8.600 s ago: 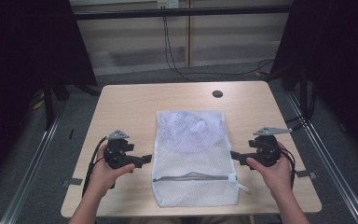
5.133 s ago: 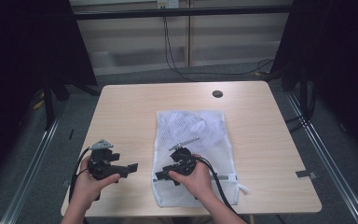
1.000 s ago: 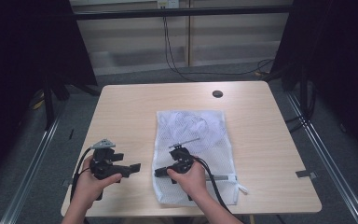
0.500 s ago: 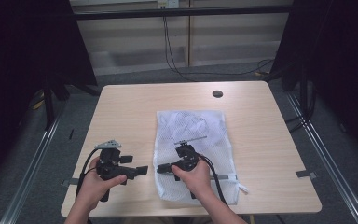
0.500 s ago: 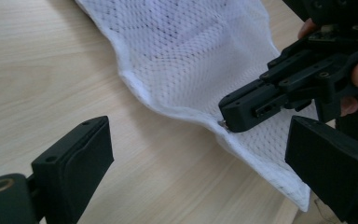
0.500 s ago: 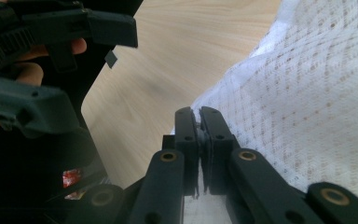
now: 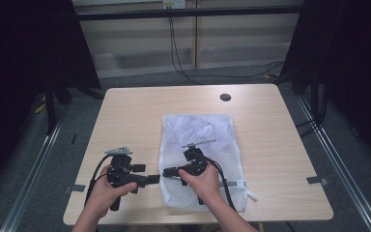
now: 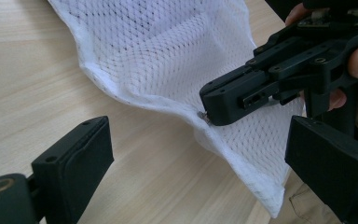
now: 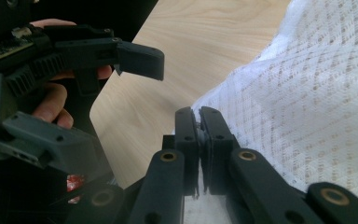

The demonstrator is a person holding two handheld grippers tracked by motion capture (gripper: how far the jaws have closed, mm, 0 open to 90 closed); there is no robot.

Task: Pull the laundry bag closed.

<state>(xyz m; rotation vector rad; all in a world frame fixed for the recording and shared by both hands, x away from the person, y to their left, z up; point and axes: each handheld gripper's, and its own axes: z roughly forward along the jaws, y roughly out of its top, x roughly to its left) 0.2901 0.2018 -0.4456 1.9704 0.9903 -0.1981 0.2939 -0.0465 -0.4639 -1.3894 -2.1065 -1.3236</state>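
Left gripper view: right gripper (image 8: 205, 113) pinched on white mesh laundry bag (image 8: 177, 60) edge, lifting it off wooden table (image 8: 37, 84) prob. so left gripper (image 8: 196, 172), jaws wide & empty at 9 o'clock, can grab.

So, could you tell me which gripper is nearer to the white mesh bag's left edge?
The right. The right gripper is shut on the left edge of the mesh bag, lifting it off the table. The left gripper is open beside that edge, not touching it.
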